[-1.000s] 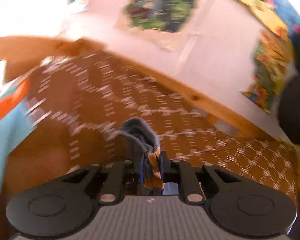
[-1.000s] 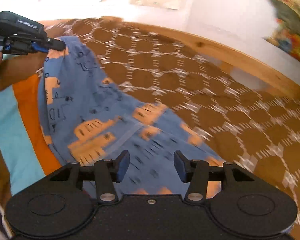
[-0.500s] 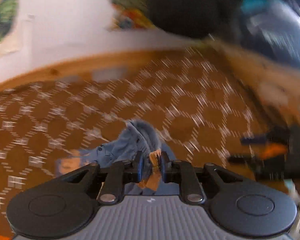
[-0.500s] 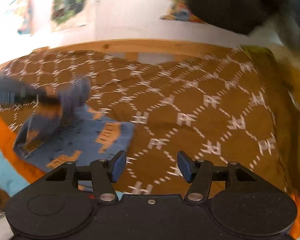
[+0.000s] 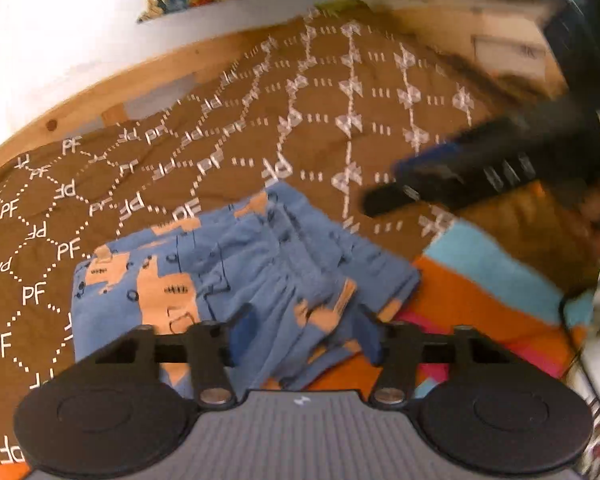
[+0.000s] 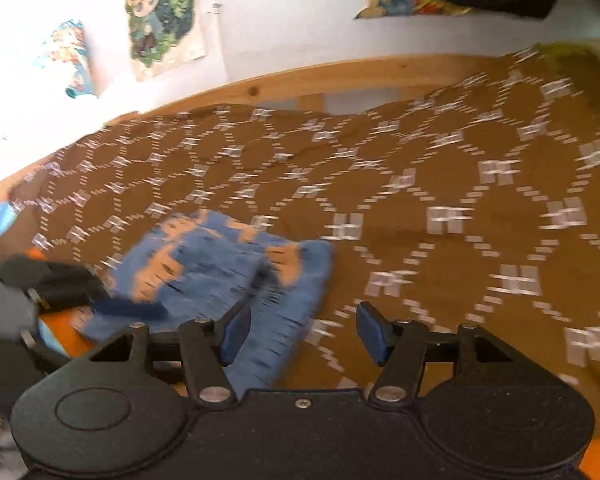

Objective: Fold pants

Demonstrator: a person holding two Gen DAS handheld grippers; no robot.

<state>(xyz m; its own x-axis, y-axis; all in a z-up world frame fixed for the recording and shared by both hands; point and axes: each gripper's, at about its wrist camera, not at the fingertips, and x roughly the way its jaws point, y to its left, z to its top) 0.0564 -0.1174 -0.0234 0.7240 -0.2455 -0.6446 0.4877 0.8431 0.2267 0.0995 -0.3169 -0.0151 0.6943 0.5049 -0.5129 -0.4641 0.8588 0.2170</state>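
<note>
Soft, matt blue knit cloth pants with orange patches (image 5: 236,276), creased and lightly wrinkled. Brown woven cloth bedspread with white stitched pattern (image 5: 324,120), matt and slightly rumpled. Smooth, pale varnished wooden bed rail with a dark knot (image 6: 300,80). Matt black plastic left gripper (image 5: 304,328), ribbed grey body, small shiny metal rivets. Matt black plastic right gripper (image 6: 302,330), blue rubbery-looking pads (image 6: 236,330). Glossy paper cartoon poster (image 6: 164,16) on flat white wall.

Home bedroom, wooden bed frame (image 6: 340,74), patterned bedspread (image 6: 440,184), cartoon posters (image 6: 160,16)
</note>
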